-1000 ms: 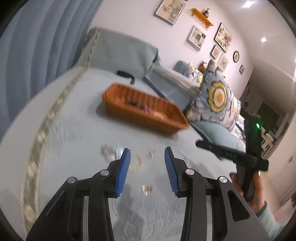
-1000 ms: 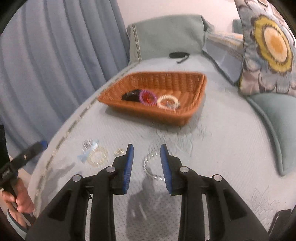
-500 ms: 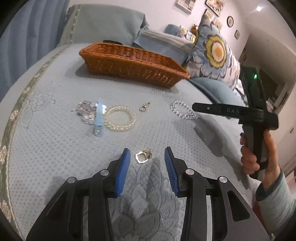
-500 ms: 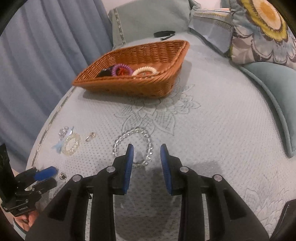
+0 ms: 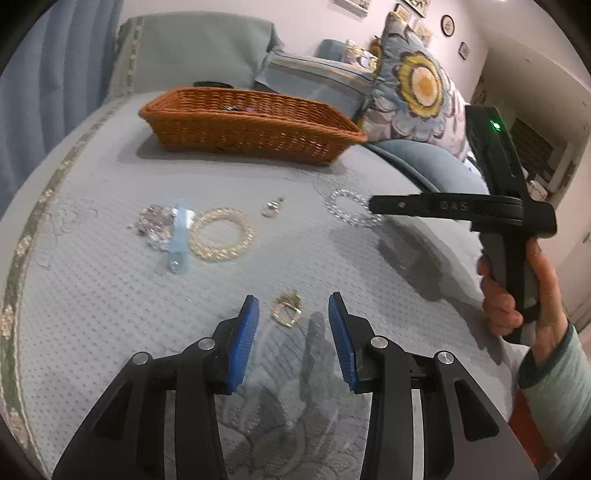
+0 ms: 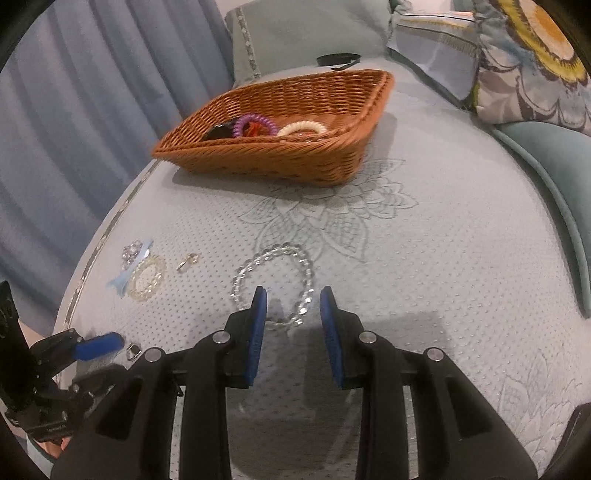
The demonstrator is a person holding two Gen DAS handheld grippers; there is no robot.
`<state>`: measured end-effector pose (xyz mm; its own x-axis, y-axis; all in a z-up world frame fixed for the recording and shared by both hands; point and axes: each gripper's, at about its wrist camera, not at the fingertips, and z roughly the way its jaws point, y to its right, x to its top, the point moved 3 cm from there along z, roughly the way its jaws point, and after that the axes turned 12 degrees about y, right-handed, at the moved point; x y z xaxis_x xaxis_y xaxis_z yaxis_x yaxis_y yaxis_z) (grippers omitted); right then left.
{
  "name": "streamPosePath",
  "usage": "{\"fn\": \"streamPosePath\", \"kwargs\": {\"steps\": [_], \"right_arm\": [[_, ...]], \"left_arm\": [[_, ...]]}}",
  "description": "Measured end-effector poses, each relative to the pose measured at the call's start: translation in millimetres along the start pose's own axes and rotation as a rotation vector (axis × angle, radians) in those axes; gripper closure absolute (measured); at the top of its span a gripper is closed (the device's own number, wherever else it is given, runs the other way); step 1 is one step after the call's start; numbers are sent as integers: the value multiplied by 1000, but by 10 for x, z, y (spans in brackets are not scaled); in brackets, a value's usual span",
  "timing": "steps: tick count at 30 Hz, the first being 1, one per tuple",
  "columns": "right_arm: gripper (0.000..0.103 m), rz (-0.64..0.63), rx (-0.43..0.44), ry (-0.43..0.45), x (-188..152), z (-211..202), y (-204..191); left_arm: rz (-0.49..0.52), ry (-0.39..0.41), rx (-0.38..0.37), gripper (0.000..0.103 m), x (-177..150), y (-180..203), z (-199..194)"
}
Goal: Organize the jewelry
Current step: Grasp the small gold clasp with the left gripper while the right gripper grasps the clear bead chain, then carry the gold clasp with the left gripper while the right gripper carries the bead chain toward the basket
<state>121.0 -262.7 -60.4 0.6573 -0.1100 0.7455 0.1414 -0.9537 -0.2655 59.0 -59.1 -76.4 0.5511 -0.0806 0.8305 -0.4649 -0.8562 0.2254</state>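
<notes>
Now left gripper open, gold charm just ahead between its tips on the bed; right gripper open over clear bead bracelet; basket well beyond.

A bedroom in a private home: a wide bed covered in a pale blue quilted spread with a stitched flower motif fills both views. A large floral cushion and plain teal pillows are propped at its head, and blue curtains hang alongside. Framed pictures and a round wall clock dot the white wall, lit by recessed ceiling lights. A wicker basket sits on the bedspread.
</notes>
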Motion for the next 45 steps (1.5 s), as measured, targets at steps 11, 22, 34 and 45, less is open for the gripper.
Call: {"fn": "streamPosePath", "kwargs": {"steps": [11, 22, 34, 45], "right_arm": [[76, -206, -185, 6, -30, 228, -276], [97, -151, -40, 72, 71, -49, -357], [97, -109, 55, 146, 231, -441, -444], [97, -97, 66, 201, 431, -654, -556]], "left_arm": [[111, -22, 78, 69, -37, 131, 130], [50, 43, 33, 90, 16, 72, 8], [-36, 198, -22, 90, 225, 61, -288], [-66, 255, -22, 89, 534, -18, -497]]}}
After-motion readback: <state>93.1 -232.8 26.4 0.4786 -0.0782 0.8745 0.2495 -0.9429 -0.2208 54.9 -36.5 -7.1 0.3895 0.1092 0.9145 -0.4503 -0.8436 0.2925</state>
